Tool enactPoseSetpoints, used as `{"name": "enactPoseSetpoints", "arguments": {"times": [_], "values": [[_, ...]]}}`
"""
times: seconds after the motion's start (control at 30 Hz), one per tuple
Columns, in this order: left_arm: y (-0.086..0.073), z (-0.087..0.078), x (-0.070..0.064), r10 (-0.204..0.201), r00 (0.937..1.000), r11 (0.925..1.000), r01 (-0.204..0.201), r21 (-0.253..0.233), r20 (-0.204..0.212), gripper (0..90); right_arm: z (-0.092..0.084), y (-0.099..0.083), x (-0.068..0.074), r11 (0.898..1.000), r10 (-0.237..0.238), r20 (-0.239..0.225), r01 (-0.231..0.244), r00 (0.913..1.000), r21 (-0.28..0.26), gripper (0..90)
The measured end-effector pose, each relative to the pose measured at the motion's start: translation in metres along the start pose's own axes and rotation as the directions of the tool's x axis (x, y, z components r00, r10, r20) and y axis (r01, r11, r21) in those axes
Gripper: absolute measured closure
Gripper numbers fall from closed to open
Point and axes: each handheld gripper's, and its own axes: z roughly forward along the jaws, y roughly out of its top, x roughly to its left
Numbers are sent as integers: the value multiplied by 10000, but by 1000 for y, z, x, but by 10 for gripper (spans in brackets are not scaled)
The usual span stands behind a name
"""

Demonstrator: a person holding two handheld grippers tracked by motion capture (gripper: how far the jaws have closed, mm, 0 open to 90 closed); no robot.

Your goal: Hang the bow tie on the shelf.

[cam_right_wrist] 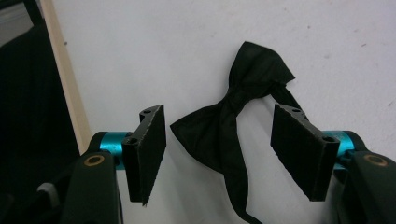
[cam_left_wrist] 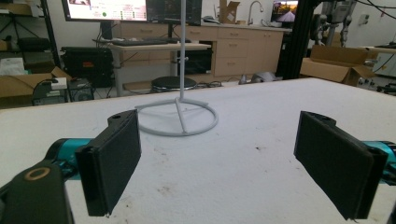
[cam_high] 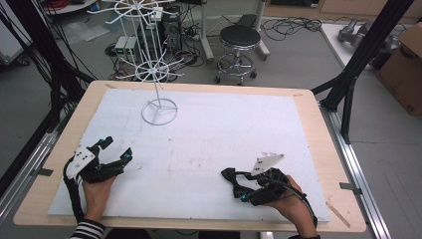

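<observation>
Black bow tie (cam_right_wrist: pixel 233 121) lies near the worktop's (cam_high: pixel 209 139) front edge, right side, between the spread jaws of the right gripper (cam_right_wrist: pixel 219 154). Left gripper (cam_left_wrist: pixel 219 158) is wide open too, front-left. White wire stand (cam_high: pixel 159 110) near the back edge, loads of clear foam between

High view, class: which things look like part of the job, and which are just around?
Likely in the job: bow tie, right gripper, left gripper, white wire stand.
Just around: stool, cardboard box, floor cables.
</observation>
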Motion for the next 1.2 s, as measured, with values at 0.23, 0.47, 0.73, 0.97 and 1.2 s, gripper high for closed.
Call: {"name": "enactPoseSetpoints", "arguments": {"times": [0.23, 0.47, 0.73, 0.97, 1.2], "values": [[0, 0, 0, -6, 10000, 10000, 6, -7, -23, 152, 7, 3, -2, 9972, 340, -48, -336, 9994, 666, 380], [0, 0, 0, -3, 10000, 10000, 3, 17, -13, 152, 12, 6, -4, 9933, 375, -89, -363, 9993, 1095, 445], [0, 0, 0, -25, 10000, 10000, 25, 13, -10, 152, 19, 7, -7, 9883, 455, -390, -393, 9982, 1472, 501], [0, 0, 0, -45, 10000, 10000, 45, -15, -17, 152, 22, 7, -7, 9848, 544, -555, -444, 9970, 1682, 555], [0, 0, 0, -52, 10000, 10000, 52, -25, -11, 152, 23, 6, -10, 9817, 541, -523, -435, 9972, 1853, 650]]}}
